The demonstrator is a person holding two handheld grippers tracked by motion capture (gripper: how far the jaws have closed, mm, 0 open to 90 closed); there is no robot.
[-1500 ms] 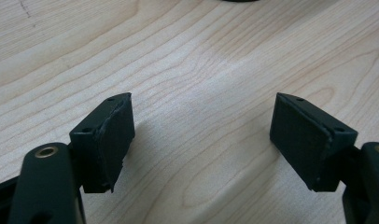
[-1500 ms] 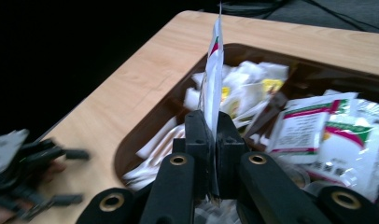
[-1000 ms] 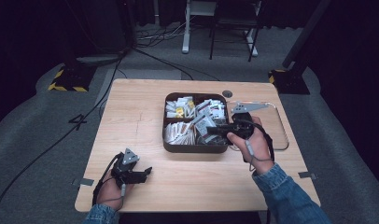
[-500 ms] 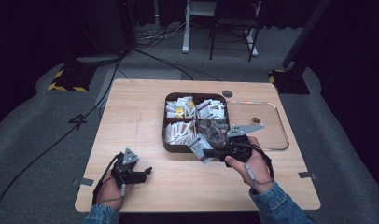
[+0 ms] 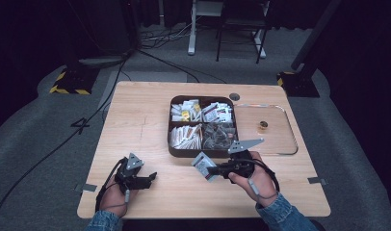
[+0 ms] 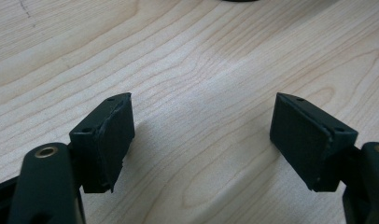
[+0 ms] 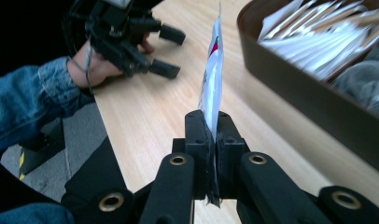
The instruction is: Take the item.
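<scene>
Progress check, going left to right across the table. Over on the near left, the left gripper (image 5: 144, 178) is parked low over bare wood, jaws spread wide with nothing between them, and the left gripper view confirms it: two black pads (image 6: 109, 135) apart over plain table (image 5: 136, 120) grain. So that hand isn't doing anything for now.

Move toward the middle and there's the right gripper (image 5: 211, 170), jaws clamped tight on a small flat packet (image 5: 202, 164). In the right gripper view the packet (image 7: 212, 88) stands edge-on, pinched at its bottom edge, white with a bit of red and green print. It's held just above the table, just in front of the near wall of the brown divided tray (image 5: 203, 153), so it's clear of the tray and not set down anywhere.

The tray compartments look pretty full: white sachets (image 5: 186, 137) in the near-left one, clear wrapped stuff (image 5: 218, 136) in the near-right one, more mixed packets in the back. Further right sits a clear shallow tray (image 5: 289, 144) with one small brass-looking cap (image 5: 263, 125) in it.

Best guess: the pick is done, and the placing is what's left. Where it's headed can't be told from this. Plenty of packets remain in the tray if this is a one-by-one job.
</scene>
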